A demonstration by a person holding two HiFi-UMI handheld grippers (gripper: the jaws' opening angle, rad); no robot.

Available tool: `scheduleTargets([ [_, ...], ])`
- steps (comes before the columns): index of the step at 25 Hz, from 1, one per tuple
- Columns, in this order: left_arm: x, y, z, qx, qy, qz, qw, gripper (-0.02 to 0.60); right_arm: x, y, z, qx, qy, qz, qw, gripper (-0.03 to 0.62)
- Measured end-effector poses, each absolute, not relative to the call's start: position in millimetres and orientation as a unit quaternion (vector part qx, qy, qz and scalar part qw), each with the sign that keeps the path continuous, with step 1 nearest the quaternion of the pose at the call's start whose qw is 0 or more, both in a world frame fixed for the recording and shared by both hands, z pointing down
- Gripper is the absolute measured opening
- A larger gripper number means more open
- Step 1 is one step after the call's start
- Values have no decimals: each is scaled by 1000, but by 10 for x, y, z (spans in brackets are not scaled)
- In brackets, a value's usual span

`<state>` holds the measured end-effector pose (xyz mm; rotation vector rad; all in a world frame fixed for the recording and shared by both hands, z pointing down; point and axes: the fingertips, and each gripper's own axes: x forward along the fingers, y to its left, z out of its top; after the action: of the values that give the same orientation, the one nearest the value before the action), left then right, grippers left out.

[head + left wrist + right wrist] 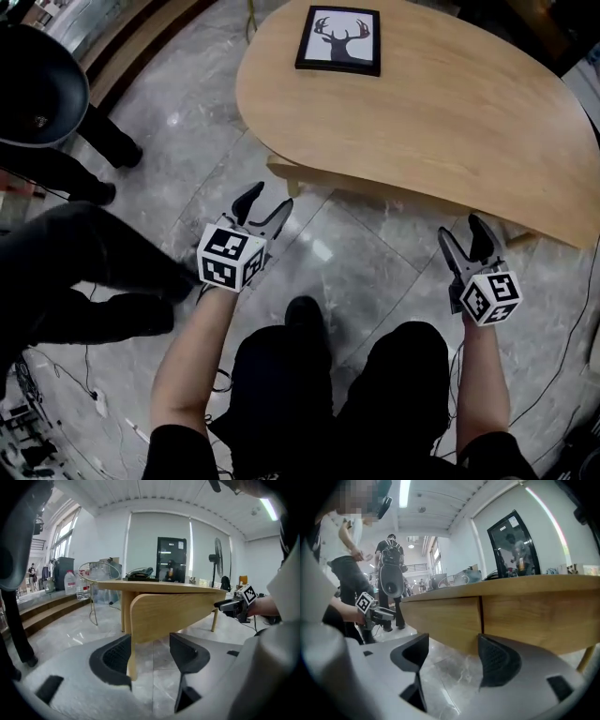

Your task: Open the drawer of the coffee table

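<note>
Both pairs of jaws stand wide apart with nothing between the pads. The left gripper (pixel 270 195) and right gripper (pixel 461 227) hang low in front of the coffee table (pixel 450 122), short of touching it.

The drawer (pixel 440 618) sits under the top, straight ahead of the right jaws. A vertical seam (pixel 481 616) splits the wooden front there, and I take the panel to the left of it for the drawer front, though I cannot be sure. Its rounded end (pixel 140 613) shows just beyond the left jaws.

Expect stiff, smooth wood that will not give or mark easily. No knob or handle shows, so the lower edge looks like your best hold, one pad under and one on the face. The finish may be slippery, so bite well in. The table looks light and the floor (pixel 366 234) is polished, so the whole thing may slide toward you rather than the drawer running out.

A thin table leg (pixel 132 663) rises right against the left jaws' inner pad, so keep clear of it. A framed picture (pixel 339 39) lies far beyond the jaws on the surface. Another person's legs (pixel 75 253) and loose cables (pixel 84 375) lie to the left of the left jaws. Your own knees (pixel 403 347) sit behind the jaws, in the drawer's path.
</note>
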<state>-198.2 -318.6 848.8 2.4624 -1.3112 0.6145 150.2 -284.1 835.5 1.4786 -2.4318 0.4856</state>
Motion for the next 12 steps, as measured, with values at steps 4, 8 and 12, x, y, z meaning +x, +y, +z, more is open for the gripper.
scheduleTargets([
  [4, -2037, -3347, 8463, 858, -458, 193, 132, 273, 1543, -2850, 8354, 498, -846, 147, 124, 287],
  [8, -1979, -3467, 8467, 860, -455, 190, 131, 284, 1656, -2847, 8362, 504, -842, 147, 123, 295],
  [12, -1937, -3574, 8424, 862, -449, 206, 111, 291, 1679, -2929, 8343, 500, -847, 135, 118, 241],
])
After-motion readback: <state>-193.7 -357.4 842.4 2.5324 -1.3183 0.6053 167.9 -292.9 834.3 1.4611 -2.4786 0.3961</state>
